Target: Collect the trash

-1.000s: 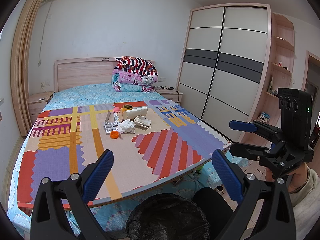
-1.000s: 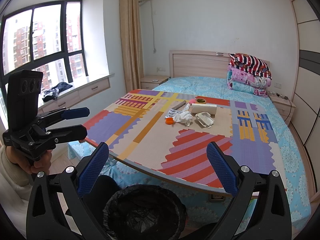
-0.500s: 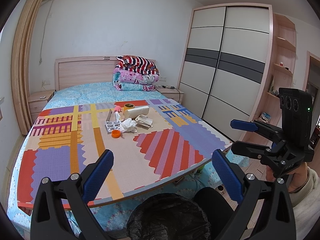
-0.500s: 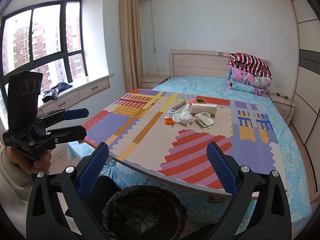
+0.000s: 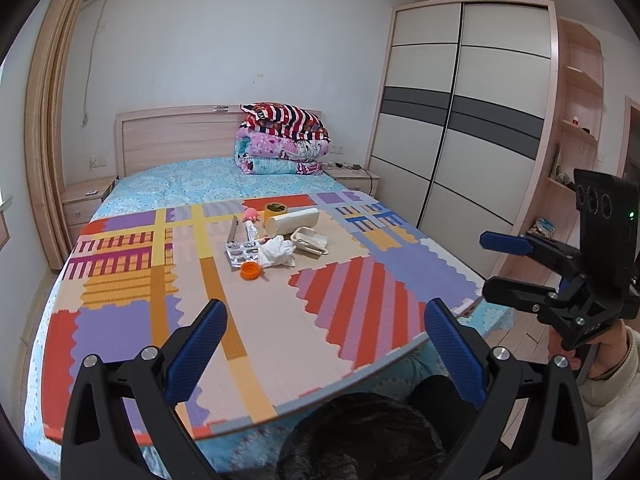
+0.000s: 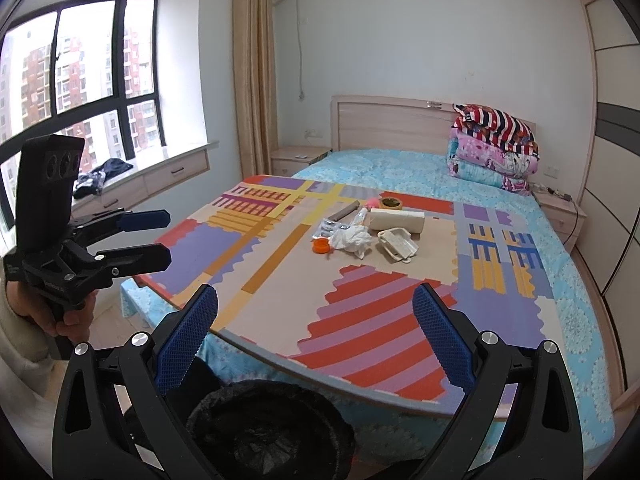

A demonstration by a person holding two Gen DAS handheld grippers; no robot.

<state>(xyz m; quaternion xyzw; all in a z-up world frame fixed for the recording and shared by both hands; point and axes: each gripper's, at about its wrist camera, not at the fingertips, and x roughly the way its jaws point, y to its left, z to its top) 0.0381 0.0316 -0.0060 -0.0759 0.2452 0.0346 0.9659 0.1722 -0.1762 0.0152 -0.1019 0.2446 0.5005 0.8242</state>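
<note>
A cluster of small items lies mid-mat on the bed: a crumpled white tissue [image 5: 277,252] [image 6: 352,239], an orange cap [image 5: 250,270] [image 6: 321,246], foil blister packs [image 5: 241,254], a cream cylinder [image 5: 292,221] [image 6: 397,220], a cream plastic case [image 5: 310,241] [image 6: 396,243] and a tape roll [image 5: 276,209]. A bin lined with a black bag [image 5: 360,440] [image 6: 272,430] stands below the bed's near edge. My left gripper [image 5: 326,340] and right gripper [image 6: 316,328] both hang open and empty above the bin, well short of the items.
The colourful foam mat [image 5: 140,312] covers the blue-sheeted bed. Folded quilts [image 5: 284,144] are stacked at the headboard. A wardrobe [image 5: 460,140] runs along the right, a window seat [image 6: 160,176] along the left, and nightstands flank the bed.
Both views have edged slightly closer to the bed, so the items sit a little nearer. Both grippers stay open and empty.
</note>
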